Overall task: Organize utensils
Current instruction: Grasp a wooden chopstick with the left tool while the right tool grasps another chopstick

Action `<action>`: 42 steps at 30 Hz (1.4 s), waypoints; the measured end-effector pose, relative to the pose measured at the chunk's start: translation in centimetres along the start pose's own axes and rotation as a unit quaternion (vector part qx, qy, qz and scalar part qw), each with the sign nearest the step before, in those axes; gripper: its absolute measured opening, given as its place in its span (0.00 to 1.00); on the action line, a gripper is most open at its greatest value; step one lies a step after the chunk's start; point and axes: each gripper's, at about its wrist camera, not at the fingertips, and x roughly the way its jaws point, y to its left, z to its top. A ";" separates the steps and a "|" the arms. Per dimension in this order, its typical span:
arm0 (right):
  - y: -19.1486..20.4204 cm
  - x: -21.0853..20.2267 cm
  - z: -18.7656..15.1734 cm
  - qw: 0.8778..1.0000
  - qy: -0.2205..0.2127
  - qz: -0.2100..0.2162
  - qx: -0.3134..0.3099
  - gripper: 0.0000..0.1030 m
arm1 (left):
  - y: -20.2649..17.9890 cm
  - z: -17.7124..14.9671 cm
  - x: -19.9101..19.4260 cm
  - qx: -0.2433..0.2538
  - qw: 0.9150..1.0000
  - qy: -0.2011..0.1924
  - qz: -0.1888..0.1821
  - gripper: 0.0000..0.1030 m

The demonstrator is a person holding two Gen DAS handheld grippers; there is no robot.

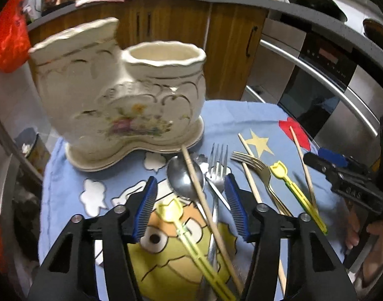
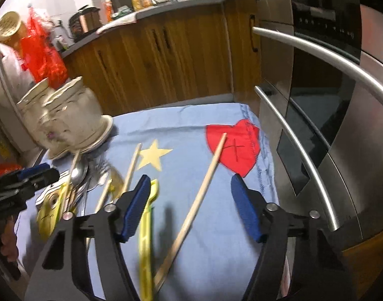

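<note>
A cream ceramic utensil holder (image 1: 131,100) with two compartments stands at the back left of the blue cloth (image 1: 241,120); it also shows in the right wrist view (image 2: 66,123). My left gripper (image 1: 191,205) is open and empty above a steel spoon (image 1: 184,178), a fork (image 1: 216,173), a wooden chopstick (image 1: 206,205) and a yellow plastic utensil (image 1: 186,233). A second fork (image 1: 256,168), another yellow utensil (image 1: 297,195) and more chopsticks (image 1: 304,165) lie to the right. My right gripper (image 2: 191,205) is open and empty over a chopstick (image 2: 201,193) and a yellow utensil (image 2: 146,235).
A steel oven (image 2: 329,130) with bar handles stands close on the right of the table. Wooden cabinets (image 1: 181,30) and a cluttered counter run behind. A red bag (image 1: 10,42) hangs at the left. The right gripper shows in the left wrist view (image 1: 342,173).
</note>
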 end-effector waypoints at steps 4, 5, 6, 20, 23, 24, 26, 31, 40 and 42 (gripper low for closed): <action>-0.7 1.4 1.0 1.000 0.017 0.005 0.008 0.43 | -0.2 0.3 1.5 -0.002 1.000 0.019 -0.007 0.43; -0.8 1.8 1.0 1.000 0.025 0.006 0.011 0.38 | 0.0 0.3 1.6 -0.004 1.000 0.022 -0.007 0.43; -0.9 2.0 1.0 0.999 0.031 0.006 0.015 0.34 | 0.1 0.4 1.8 -0.008 1.000 0.025 -0.009 0.40; -1.3 3.0 1.0 0.999 0.049 -0.005 0.022 0.10 | 0.3 0.5 3.8 -0.007 0.999 0.050 -0.011 0.12; -1.8 3.0 1.0 0.998 0.047 0.009 0.037 0.07 | 0.6 0.5 3.6 -0.015 0.999 0.046 -0.018 0.10; -1.9 2.8 1.0 0.998 0.044 0.013 0.040 0.06 | 0.6 0.5 3.4 -0.016 0.999 0.042 -0.022 0.09; -2.0 2.4 1.0 0.998 0.033 0.018 0.044 0.05 | 0.7 0.4 2.9 -0.018 0.999 0.037 -0.030 0.08; -1.6 1.3 0.9 0.999 0.015 0.036 0.038 0.05 | 0.6 0.0 1.2 -0.012 0.999 0.016 -0.046 0.05; -0.6 -3.2 1.0 0.994 -0.082 0.065 0.039 0.05 | 0.5 -0.9 -3.3 -0.004 0.997 -0.038 -0.068 0.05; -0.2 -4.0 1.0 0.992 -0.098 0.068 0.033 0.05 | 0.6 -1.2 -4.1 0.000 0.997 -0.047 -0.067 0.05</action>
